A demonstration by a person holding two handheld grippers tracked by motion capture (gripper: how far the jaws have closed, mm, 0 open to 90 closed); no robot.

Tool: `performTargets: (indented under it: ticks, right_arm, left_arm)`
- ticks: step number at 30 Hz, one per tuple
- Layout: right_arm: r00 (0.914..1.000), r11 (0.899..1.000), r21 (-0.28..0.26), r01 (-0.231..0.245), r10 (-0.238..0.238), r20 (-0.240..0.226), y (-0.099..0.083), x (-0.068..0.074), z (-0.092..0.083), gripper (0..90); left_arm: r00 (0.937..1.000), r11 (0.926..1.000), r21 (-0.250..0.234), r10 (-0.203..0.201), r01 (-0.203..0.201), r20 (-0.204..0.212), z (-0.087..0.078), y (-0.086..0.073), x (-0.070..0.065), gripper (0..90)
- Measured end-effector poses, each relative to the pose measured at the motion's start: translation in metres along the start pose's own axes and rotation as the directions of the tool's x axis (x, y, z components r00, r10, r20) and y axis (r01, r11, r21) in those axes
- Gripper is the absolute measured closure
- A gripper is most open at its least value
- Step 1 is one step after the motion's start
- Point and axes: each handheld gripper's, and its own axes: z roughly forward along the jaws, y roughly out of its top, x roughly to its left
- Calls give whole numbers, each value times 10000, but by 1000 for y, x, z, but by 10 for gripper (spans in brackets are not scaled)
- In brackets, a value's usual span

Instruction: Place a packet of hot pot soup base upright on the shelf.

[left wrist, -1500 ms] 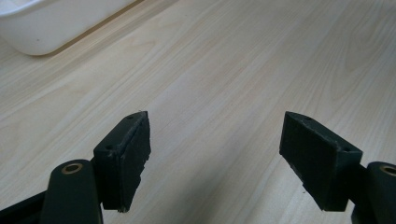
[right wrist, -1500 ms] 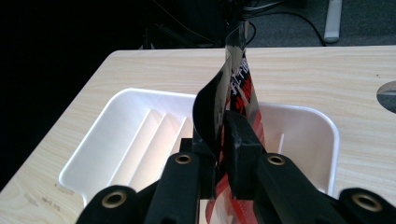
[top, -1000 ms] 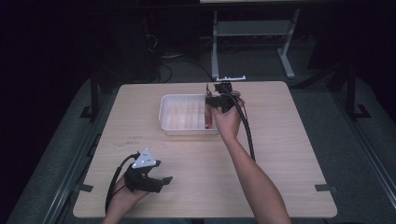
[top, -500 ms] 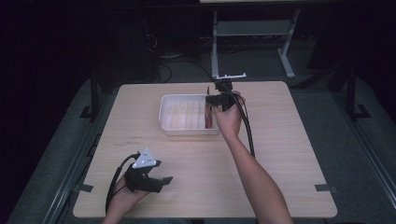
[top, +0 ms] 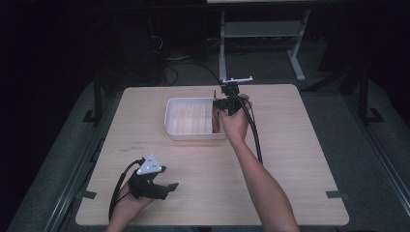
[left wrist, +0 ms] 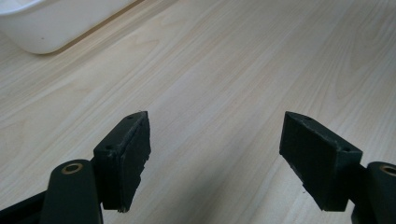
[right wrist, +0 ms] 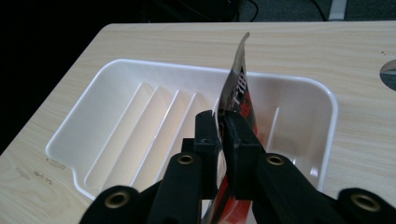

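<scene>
At the table's [top: 290, 159] twelve o'clock edge, the right gripper [top: 223, 103] is hanging over the white ribbed tray [top: 188, 134], at the tray's three o'clock end. Its jaws have just been closing, and in the right gripper view the right gripper [right wrist: 223, 122] is pinching a thin red and silver packet [right wrist: 237, 88] between its pads, so it is grasping the packet. The packet is standing nearly upright, its top corner pointing toward twelve o'clock, its lower end reaching down inside the tray [right wrist: 88, 112] between two of the dividing ribs. In the high view the packet [top: 216, 124] is showing as a red sliver just inside the tray's three o'clock wall. Down at the table's seven o'clock corner, the left gripper [top: 167, 189] is resting low over bare wood, well apart from the tray. In the left gripper view the left gripper [left wrist: 215, 154] is standing released, its jaws spread wide with nothing between them, while a corner of the tray [left wrist: 56, 23] is showing at eleven o'clock.
</scene>
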Motion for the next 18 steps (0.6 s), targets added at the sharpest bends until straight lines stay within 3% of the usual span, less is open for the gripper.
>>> performTargets:
  ticks: [9,18]
  right_arm:
    - [9995,9999,-77,89,-92,-308,3,-2,-13,699]
    - [9971,9993,-68,372,-376,-657,5,-5,-29,641]
  left_arm:
    - [10000,10000,-35,-8,8,-88,-1,0,0,242]
    - [9999,10000,-37,-51,50,-127,-2,0,2,241]
